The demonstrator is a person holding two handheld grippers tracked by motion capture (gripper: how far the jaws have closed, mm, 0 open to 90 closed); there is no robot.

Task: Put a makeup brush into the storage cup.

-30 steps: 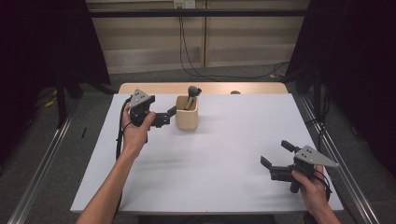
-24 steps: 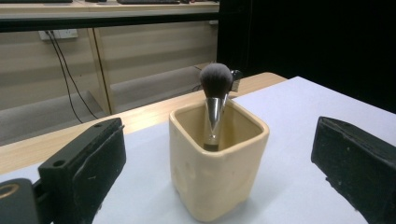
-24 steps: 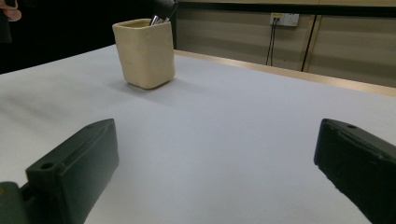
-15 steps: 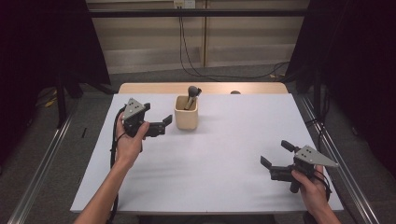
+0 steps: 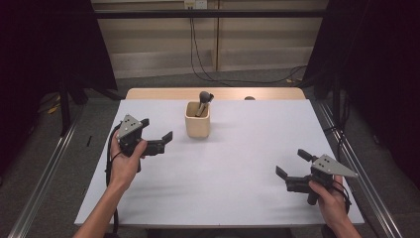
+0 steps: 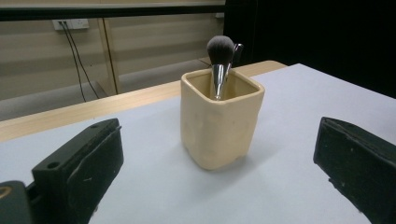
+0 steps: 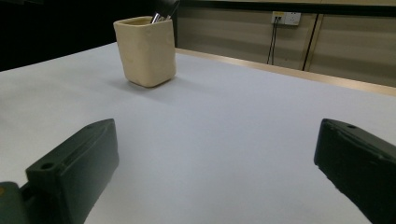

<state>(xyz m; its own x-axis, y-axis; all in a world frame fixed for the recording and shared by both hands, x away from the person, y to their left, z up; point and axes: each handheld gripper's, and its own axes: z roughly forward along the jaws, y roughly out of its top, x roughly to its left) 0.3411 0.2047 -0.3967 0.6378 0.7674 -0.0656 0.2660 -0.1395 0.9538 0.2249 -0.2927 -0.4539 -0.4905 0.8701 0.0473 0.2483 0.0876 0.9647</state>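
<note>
1. The makeup brush [image 6: 220,65] stands head-up inside the cream cup [image 5: 197,119], at twelve o'clock on the white table [image 5: 237,198]; placing it looks done.
2. The left gripper [image 5: 157,140], jaws wide and empty, sits at the cup's nine o'clock, apart from it.
3. The right gripper [image 5: 291,164], jaws wide, rests at five o'clock; likely nothing remains.

cup [image 5: 197,125]: cream, square-sided, rounded corners, upright, open-topped, on white table toward far edge, left of centre | makeup brush [image 6: 219,65]: dark rounded bristle head up, shiny metal ferrule, standing in cup, leaning against far wall | second metal-tipped item behind brush, unclear
</note>
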